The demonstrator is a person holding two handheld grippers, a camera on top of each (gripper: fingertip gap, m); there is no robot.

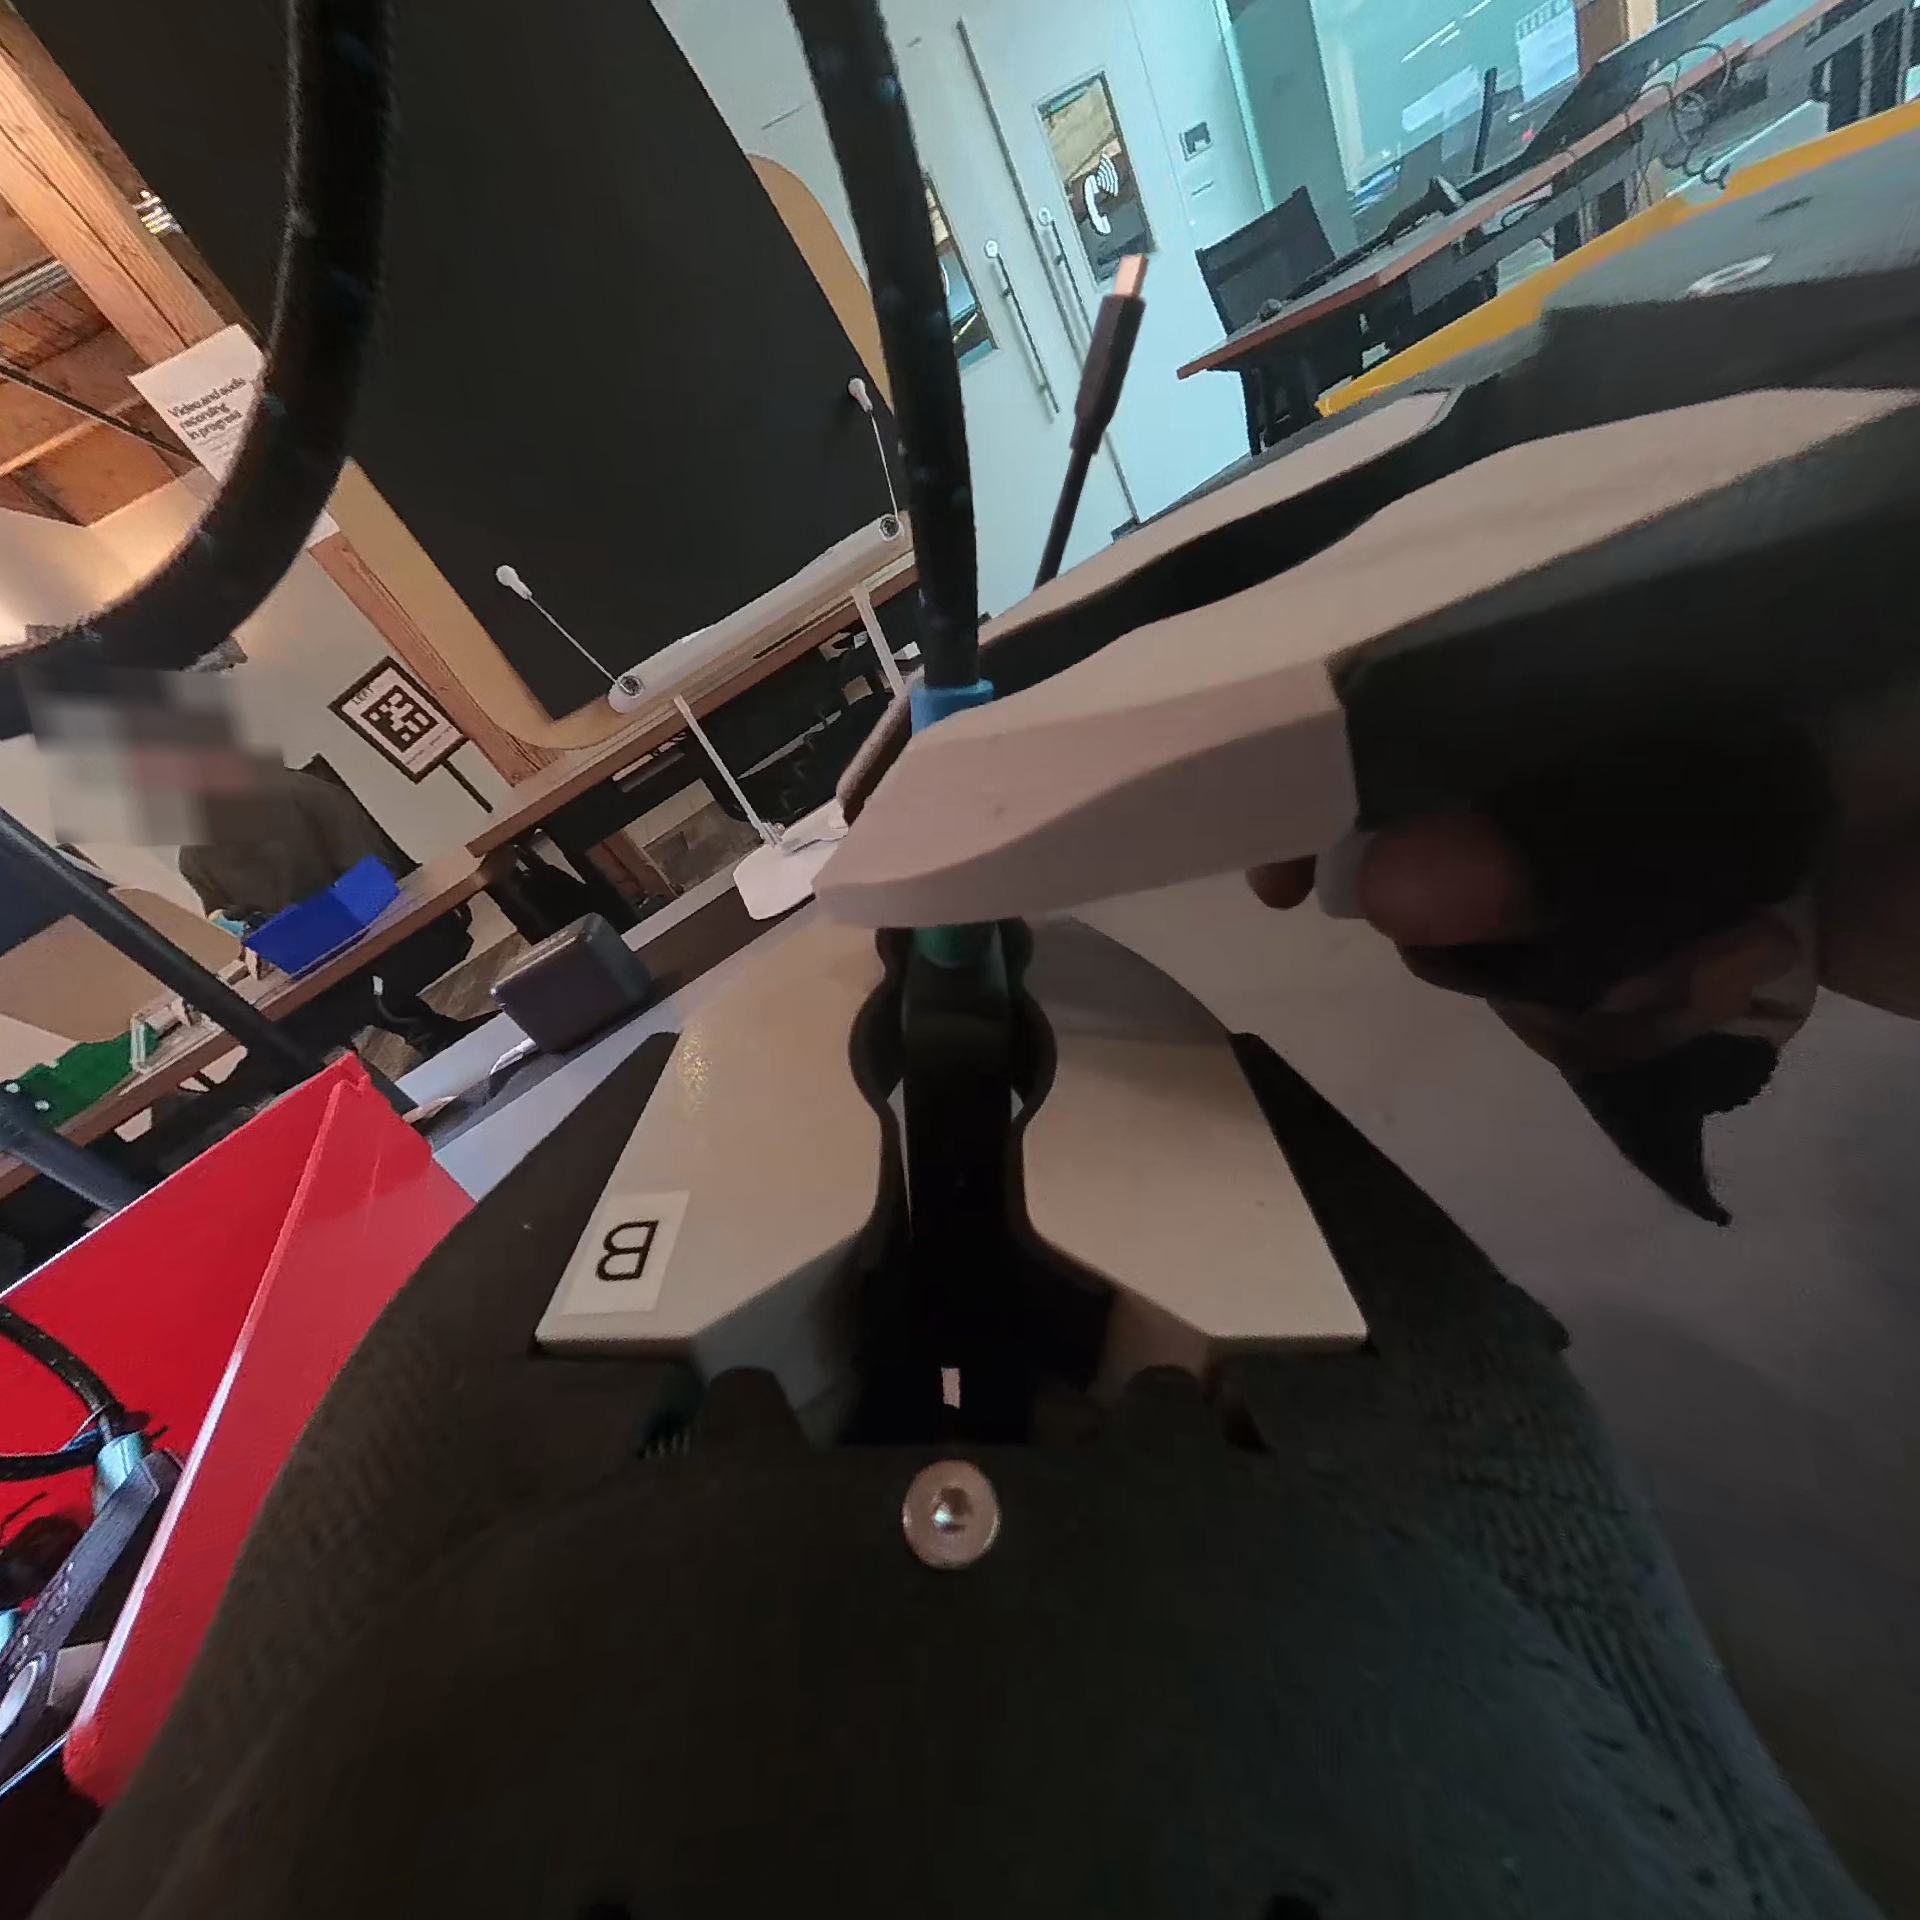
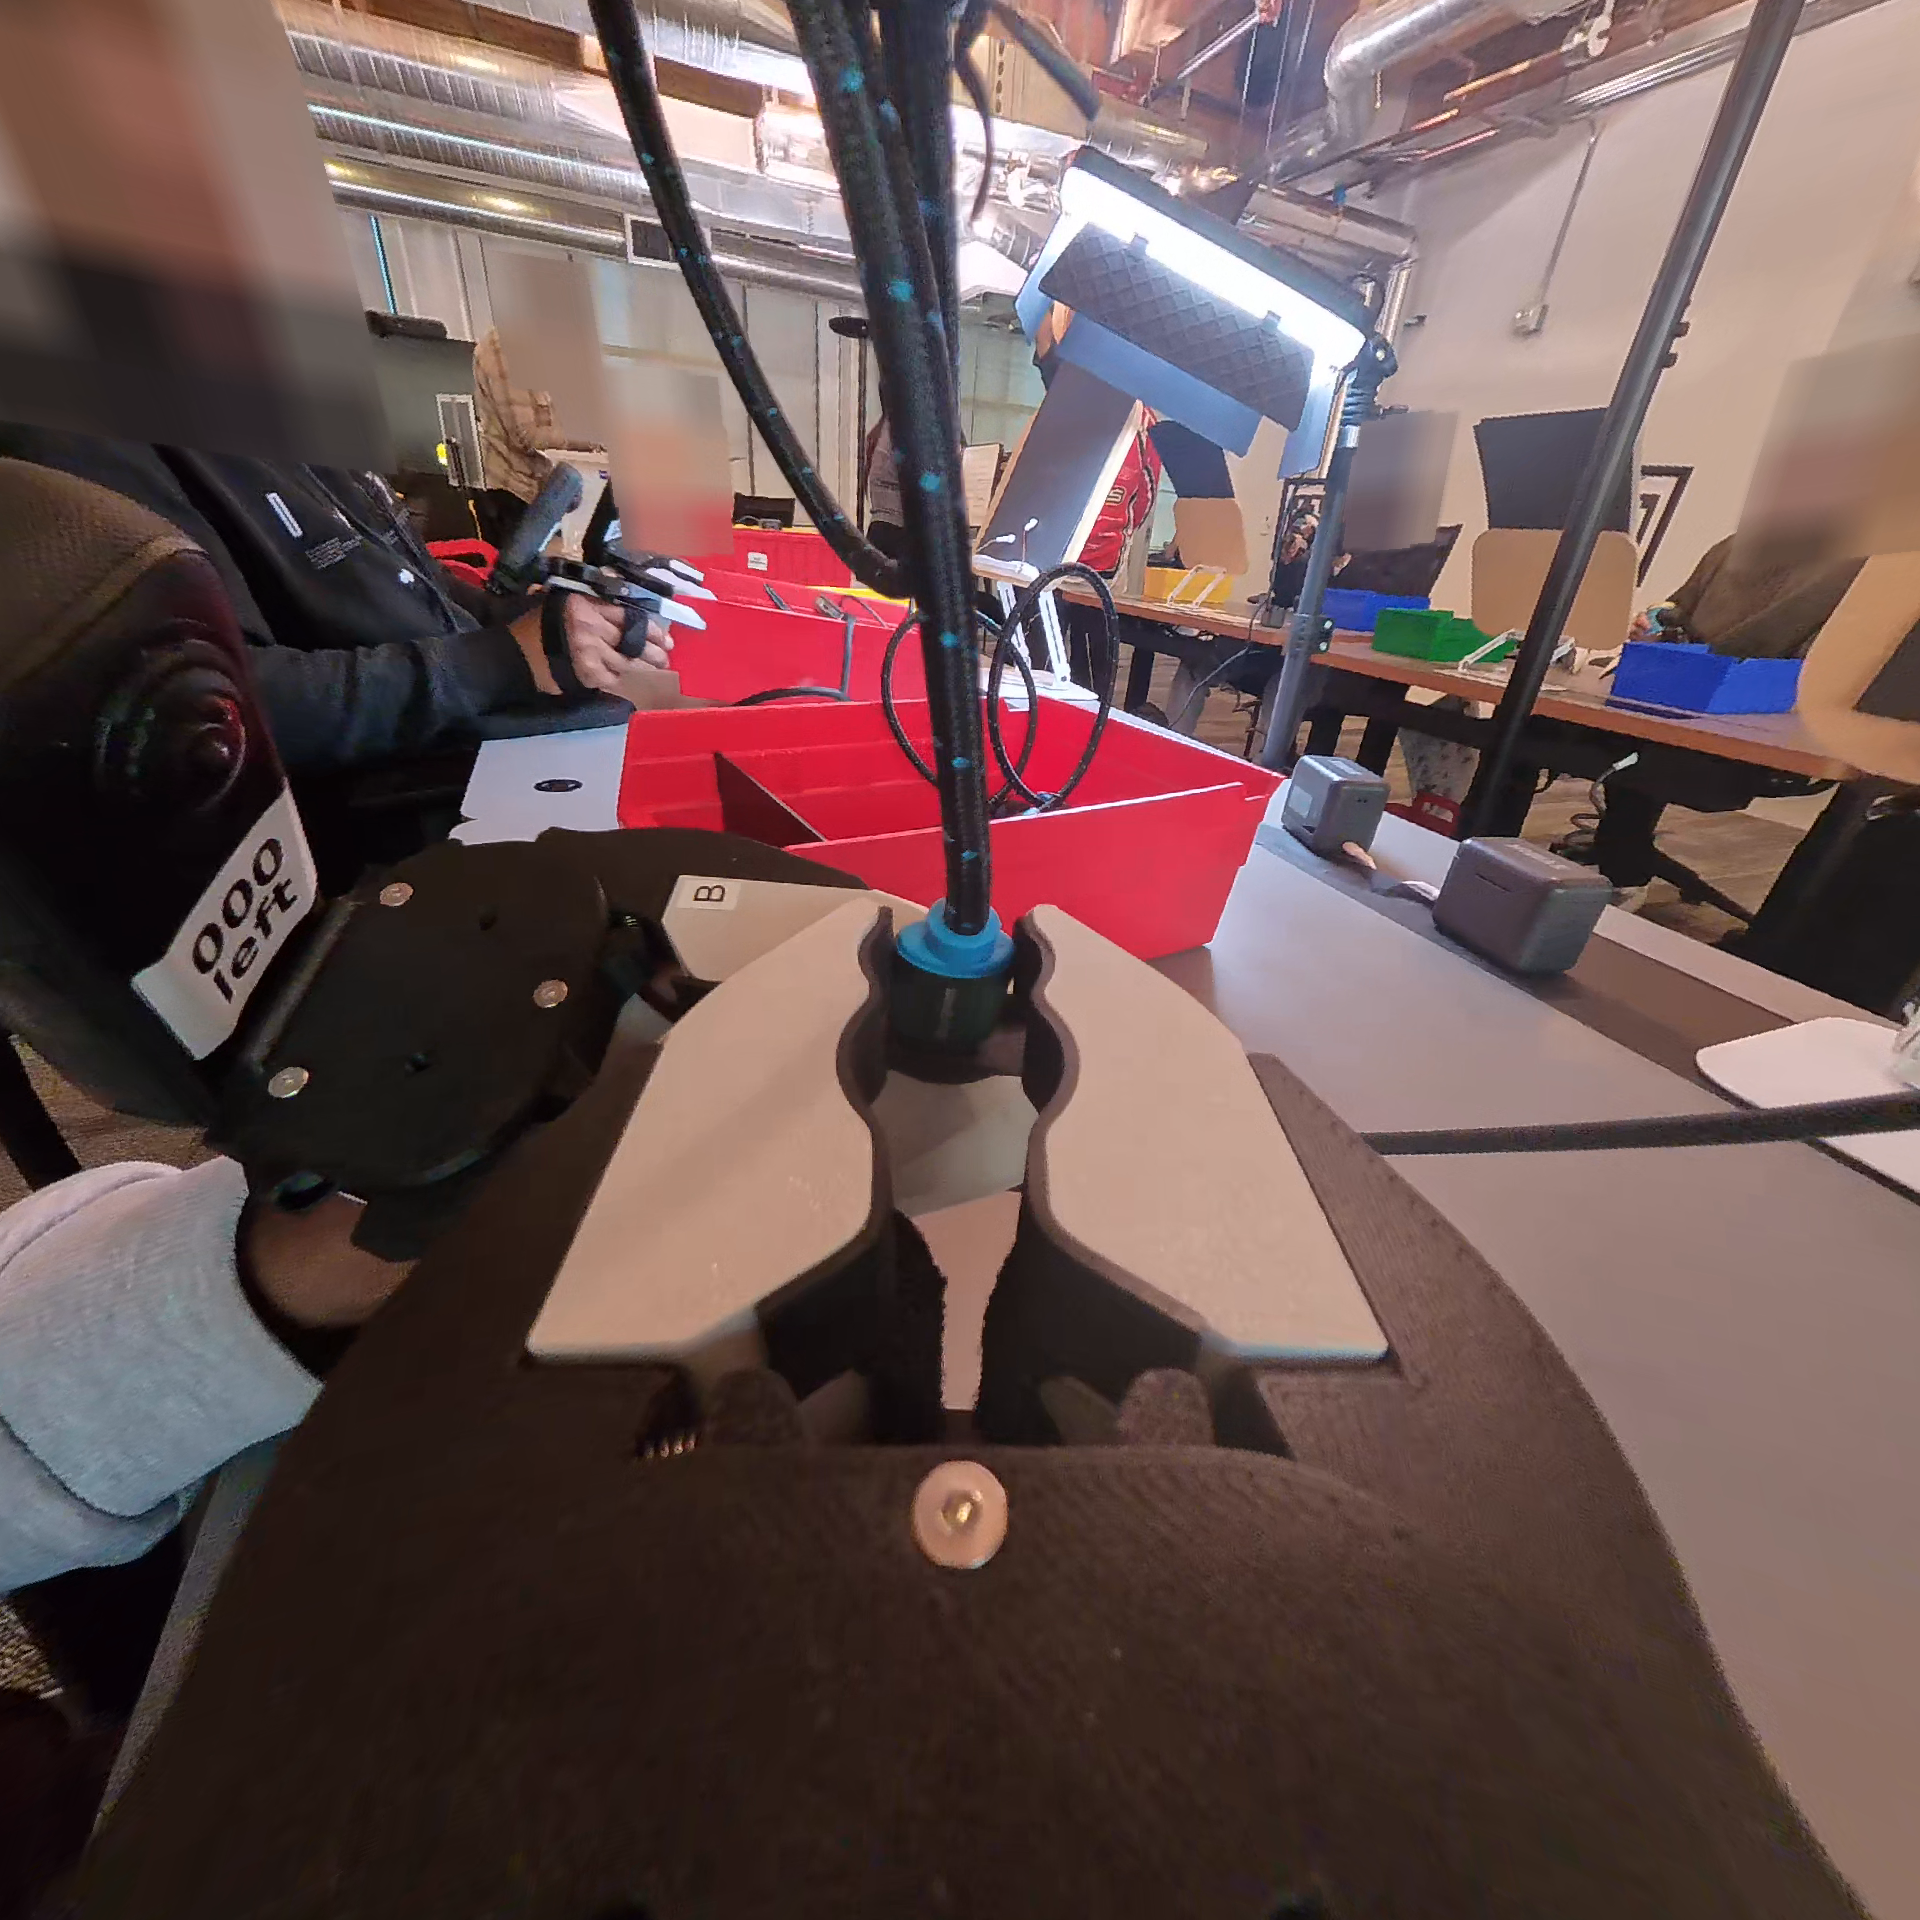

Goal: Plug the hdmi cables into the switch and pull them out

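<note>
The right gripper (image 2: 956, 997) pinches the dark plug (image 2: 948, 1006) of a braided HDMI cable (image 2: 940, 665), just under the plug's blue collar (image 2: 948, 937). The plug stands nearly upright, and the cable goes up from it with its long axis close to vertical. The left gripper (image 1: 954, 1023) is closed on the same plug from the side, lower down. Both are above the grey table (image 2: 1558, 1299), near a red bin (image 2: 1091, 831).
</note>
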